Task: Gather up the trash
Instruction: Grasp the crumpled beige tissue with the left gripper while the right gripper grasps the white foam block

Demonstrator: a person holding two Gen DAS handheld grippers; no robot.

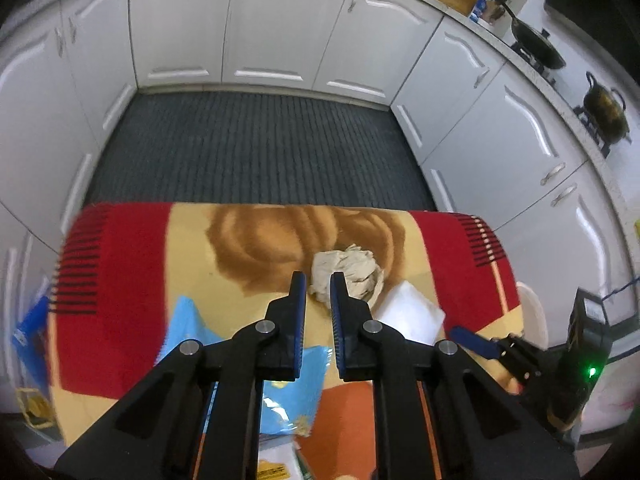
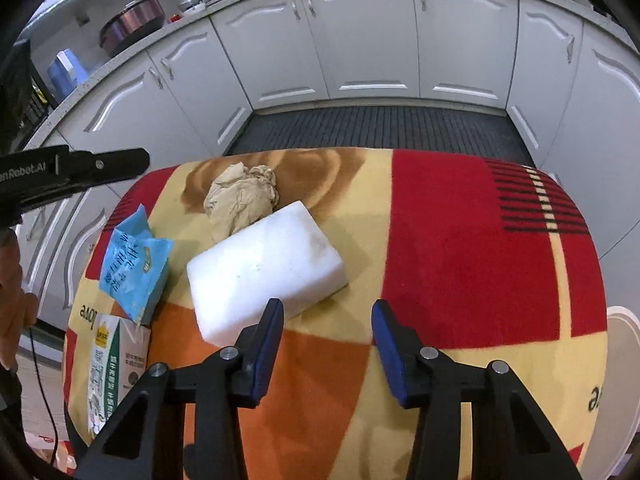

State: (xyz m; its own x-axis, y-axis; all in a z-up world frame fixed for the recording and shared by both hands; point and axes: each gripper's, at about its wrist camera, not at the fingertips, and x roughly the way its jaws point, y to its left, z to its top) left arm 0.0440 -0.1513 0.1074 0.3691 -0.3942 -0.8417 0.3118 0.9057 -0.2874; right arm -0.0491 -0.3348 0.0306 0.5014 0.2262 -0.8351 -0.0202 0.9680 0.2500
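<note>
Right gripper, bottom centre: fingers wide, empty, aimed at the foam block mid-frame, likely the next pick. Left gripper: fingers narrow, holding nothing, just short of the paper wad. Blue wrapper and carton lay lower left on the desk.

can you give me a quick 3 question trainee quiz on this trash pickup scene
1. True or false: the left gripper is holding the crumpled brown paper.
2. What touches the near side of the crumpled paper? A) blue wrapper B) white foam block C) milk carton
3. Fill in: the right gripper is ____, with nothing between its fingers.

Key
1. False: it is nearly closed, just short of the paper, empty.
2. B
3. open
</note>
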